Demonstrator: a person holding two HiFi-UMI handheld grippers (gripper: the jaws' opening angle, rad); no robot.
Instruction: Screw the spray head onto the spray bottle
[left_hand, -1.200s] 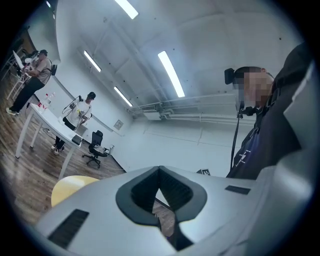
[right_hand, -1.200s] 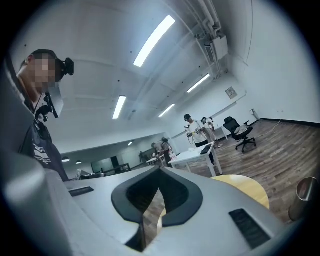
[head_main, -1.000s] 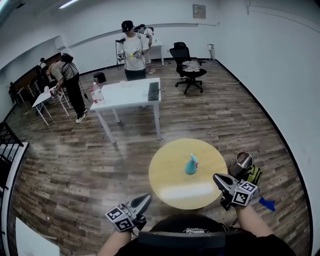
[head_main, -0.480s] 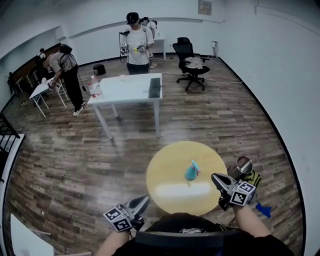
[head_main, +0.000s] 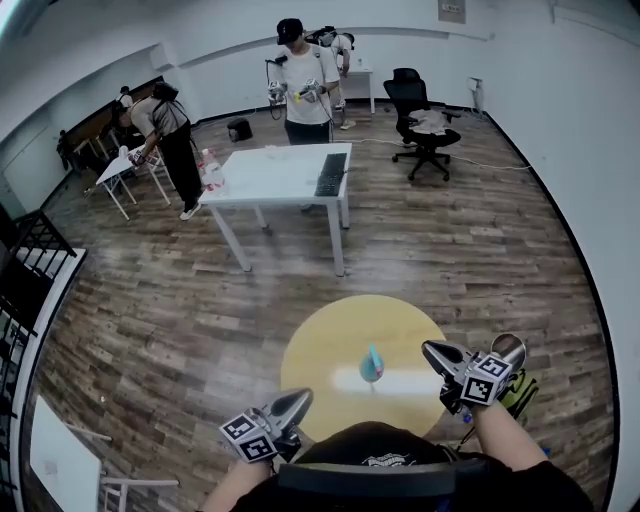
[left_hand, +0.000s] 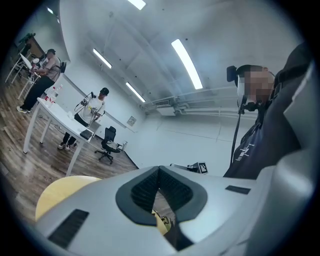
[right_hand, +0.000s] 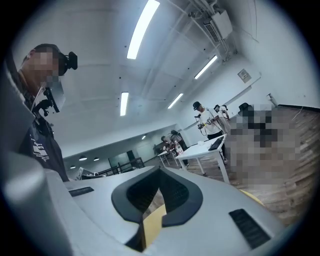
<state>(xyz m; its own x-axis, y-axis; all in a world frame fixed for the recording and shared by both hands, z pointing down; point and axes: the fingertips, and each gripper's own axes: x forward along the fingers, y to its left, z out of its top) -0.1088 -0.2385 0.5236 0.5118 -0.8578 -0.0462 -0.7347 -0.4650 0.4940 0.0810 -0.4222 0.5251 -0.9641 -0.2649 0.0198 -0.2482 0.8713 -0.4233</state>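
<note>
A small teal spray bottle (head_main: 371, 366) with a pink bit at its top stands near the middle of the round yellow table (head_main: 320, 350) in the head view. My left gripper (head_main: 297, 400) hovers at the table's near left edge, shut and empty. My right gripper (head_main: 436, 351) is at the table's right edge, level with the bottle, also shut with nothing between its jaws. Both grippers point level, towards each other across the table. In the left gripper view the yellow table (left_hand: 60, 192) shows past the closed jaws. No separate spray head is visible.
A metal bin (head_main: 509, 351) and a green-black glove (head_main: 520, 392) sit right of the round table. Farther off stands a white desk (head_main: 285, 178) with a keyboard (head_main: 331, 173), an office chair (head_main: 420, 125), and people (head_main: 305, 85) at work.
The head view has shifted, so the yellow table and bottle now lie closer to me. Both grippers stay shut and have moved in along the table's near edges.
</note>
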